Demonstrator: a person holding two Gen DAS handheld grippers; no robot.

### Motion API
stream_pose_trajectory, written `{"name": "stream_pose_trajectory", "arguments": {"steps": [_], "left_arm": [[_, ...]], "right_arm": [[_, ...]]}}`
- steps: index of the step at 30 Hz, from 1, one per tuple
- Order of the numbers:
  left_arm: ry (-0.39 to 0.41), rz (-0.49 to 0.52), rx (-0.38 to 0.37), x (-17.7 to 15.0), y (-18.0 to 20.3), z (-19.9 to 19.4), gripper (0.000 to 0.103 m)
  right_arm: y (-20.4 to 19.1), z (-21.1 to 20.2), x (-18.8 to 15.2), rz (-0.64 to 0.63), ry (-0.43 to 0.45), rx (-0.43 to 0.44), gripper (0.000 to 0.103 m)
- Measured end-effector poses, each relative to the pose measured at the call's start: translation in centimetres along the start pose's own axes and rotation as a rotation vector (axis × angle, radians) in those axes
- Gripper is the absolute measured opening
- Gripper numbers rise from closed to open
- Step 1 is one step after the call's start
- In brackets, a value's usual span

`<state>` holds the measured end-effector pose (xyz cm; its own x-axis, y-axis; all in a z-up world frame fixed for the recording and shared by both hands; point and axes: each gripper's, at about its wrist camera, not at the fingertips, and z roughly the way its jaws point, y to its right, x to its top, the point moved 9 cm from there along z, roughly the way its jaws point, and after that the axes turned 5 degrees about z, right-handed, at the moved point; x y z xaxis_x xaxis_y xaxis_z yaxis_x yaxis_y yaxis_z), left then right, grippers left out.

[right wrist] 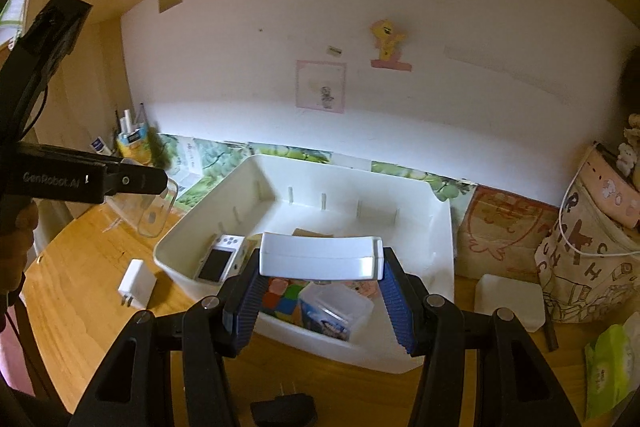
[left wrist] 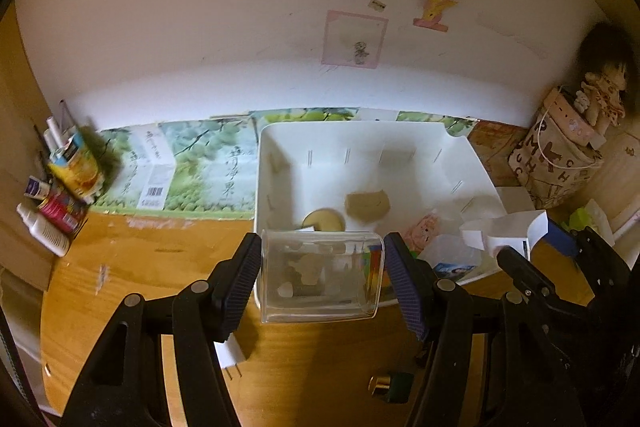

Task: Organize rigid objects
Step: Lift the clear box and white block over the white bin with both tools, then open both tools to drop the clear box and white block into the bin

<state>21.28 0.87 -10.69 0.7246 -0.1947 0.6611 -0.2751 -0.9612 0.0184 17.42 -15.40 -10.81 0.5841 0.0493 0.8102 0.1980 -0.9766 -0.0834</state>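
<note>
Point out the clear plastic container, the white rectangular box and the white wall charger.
clear plastic container (left wrist: pixel 320 277), left wrist view, front wall
white rectangular box (right wrist: pixel 320 255), right wrist view, front face
white wall charger (right wrist: pixel 137 283), right wrist view, top face

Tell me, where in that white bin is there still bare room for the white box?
The white bin is bare along its back wall and right side. Its near edge is crowded: game console, colour cube, plastic case. The right claw holds the white box above them.
</note>
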Motion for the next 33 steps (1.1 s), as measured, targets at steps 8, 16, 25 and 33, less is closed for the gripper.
{"name": "stream_pose_trajectory", "arguments": {"steps": [8,16,25,33], "left_arm": [[0.022,0.011,-0.015,1.1,0.5,1.3,0.066],[0.021,0.019,-0.023,1.9,1.0,2.7,0.067],[0.018,0.017,-0.026,2.4,1.3,3.6,0.067],[0.025,0.013,-0.016,2.5,1.3,3.8,0.068]], "right_arm": [[1.0,1.3,0.1,0.027,-0.012,-0.025,0.055],[1.7,2.4,-0.3,0.044,-0.036,-0.041,0.055],[2.5,3.3,-0.8,0.058,-0.058,-0.054,0.056],[2.9,3.7,-1.0,0.064,-0.074,-0.056,0.056]]}}
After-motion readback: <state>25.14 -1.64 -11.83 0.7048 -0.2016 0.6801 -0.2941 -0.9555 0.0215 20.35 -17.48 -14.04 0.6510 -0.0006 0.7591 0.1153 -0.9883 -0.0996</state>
